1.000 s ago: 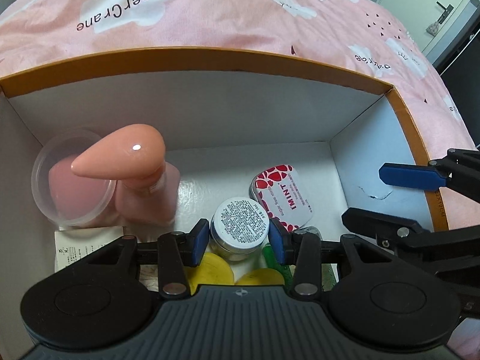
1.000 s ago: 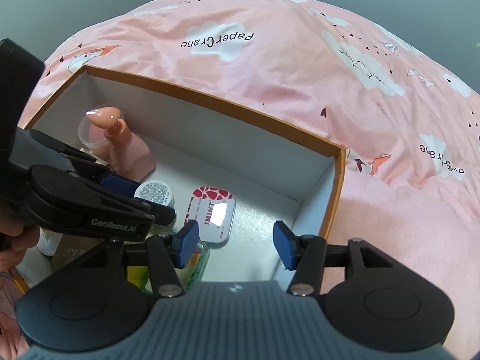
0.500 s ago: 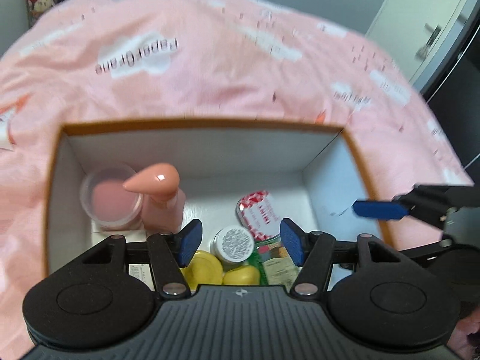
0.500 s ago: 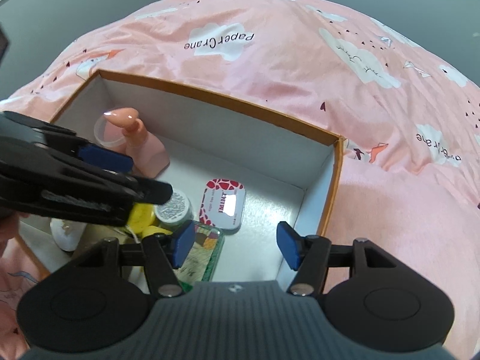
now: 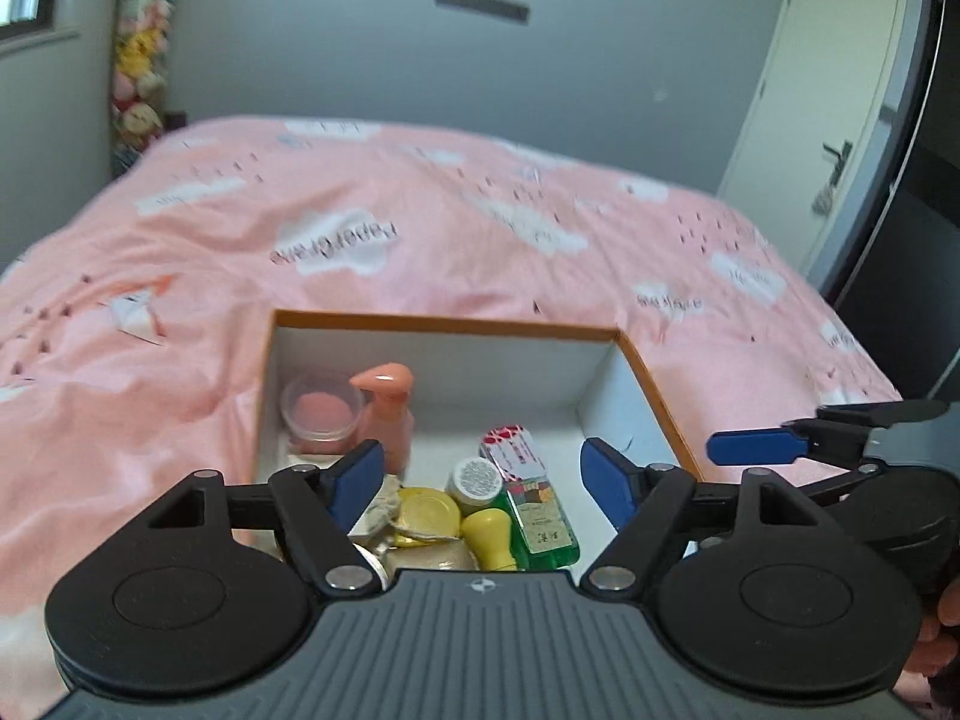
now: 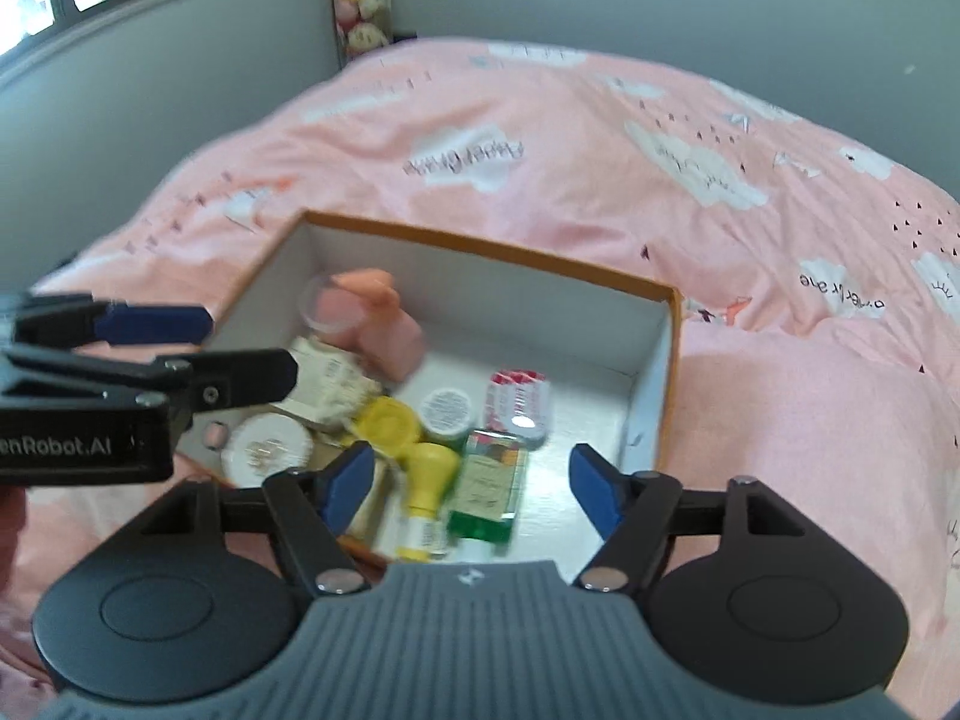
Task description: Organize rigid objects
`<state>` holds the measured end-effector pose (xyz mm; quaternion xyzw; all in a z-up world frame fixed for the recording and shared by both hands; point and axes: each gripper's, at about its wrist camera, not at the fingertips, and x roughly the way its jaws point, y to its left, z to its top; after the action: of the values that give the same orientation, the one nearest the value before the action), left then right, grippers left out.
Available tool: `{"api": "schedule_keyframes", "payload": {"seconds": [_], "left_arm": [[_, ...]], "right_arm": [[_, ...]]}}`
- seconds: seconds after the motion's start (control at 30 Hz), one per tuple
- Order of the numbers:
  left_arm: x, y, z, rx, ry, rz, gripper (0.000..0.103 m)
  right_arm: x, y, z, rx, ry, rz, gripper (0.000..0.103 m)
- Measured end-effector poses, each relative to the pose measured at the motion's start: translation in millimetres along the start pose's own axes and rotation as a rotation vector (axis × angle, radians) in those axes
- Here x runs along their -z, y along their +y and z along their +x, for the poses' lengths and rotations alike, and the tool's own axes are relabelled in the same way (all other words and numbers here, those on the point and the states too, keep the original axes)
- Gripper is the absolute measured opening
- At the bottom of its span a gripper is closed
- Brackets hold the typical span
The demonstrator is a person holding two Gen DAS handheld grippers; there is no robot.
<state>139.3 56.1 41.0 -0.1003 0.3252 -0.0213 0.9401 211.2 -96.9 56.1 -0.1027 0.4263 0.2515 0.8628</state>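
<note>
An orange-rimmed white box [image 5: 456,323] [image 6: 498,252] lies on the pink bed. In it stand a pink pump bottle [image 5: 387,414] [image 6: 384,324] and a clear cup with a pink puff [image 5: 321,414]. A small round jar [image 5: 477,479] [image 6: 445,411], a red-and-white tin [image 5: 515,447] [image 6: 517,402], a green bottle [image 5: 540,519] [image 6: 486,492], yellow items [image 5: 429,510] [image 6: 429,468] and a white round compact [image 6: 267,450] also lie inside. My left gripper [image 5: 483,477] is open and empty, raised above the box's near side. My right gripper [image 6: 471,477] is open and empty, also above it.
The pink cloud-print bedspread [image 5: 420,228] surrounds the box. A grey wall and a white door [image 5: 822,114] are behind. Plush toys [image 5: 141,60] hang at the back left. The other gripper shows at the edge of each view [image 5: 780,444] [image 6: 150,324].
Both grippers have risen and pulled back from the box, which now looks smaller. My left gripper's jaws, close around the small round jar a second ago, have spread wide; the jar stays in the box.
</note>
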Motion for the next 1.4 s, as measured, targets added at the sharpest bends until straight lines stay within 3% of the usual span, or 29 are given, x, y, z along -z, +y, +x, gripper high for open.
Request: {"api": "schedule_keyframes", "payload": {"seconds": [0.13, 0.23, 0.37, 0.47, 0.7, 0.83, 1.17, 1.4], "left_arm": [[16, -2, -38, -0.101, -0.101, -0.032, 0.090], [32, -9, -59, -0.161, -0.159, 0.020, 0.094], [51, -13, -71, -0.210, -0.177, 0.047, 0.098], [64, -15, -73, -0.224, -0.173, 0.023, 0.103], [87, -8, -56, -0.190, -0.105, -0.022, 0.103], [92, -1, -43, -0.208, -0.045, -0.017, 0.103], [104, 1, -22, -0.175, 0.022, 0.006, 0.103], [105, 2, -21, -0.179, 0.035, -0.008, 0.103]], "right_arm": [[17, 16, -32, 0.030, -0.111, 0.007, 0.079], [33, 24, -54, 0.056, -0.185, 0.031, 0.083], [58, 31, -74, 0.081, -0.236, 0.104, 0.085], [79, 38, -83, 0.105, -0.266, 0.125, 0.093], [115, 40, -77, 0.147, -0.234, 0.178, 0.094], [118, 35, -64, 0.181, -0.185, 0.210, 0.094], [124, 35, -42, 0.171, -0.144, 0.206, 0.094], [125, 29, -31, 0.167, -0.110, 0.222, 0.094]]}}
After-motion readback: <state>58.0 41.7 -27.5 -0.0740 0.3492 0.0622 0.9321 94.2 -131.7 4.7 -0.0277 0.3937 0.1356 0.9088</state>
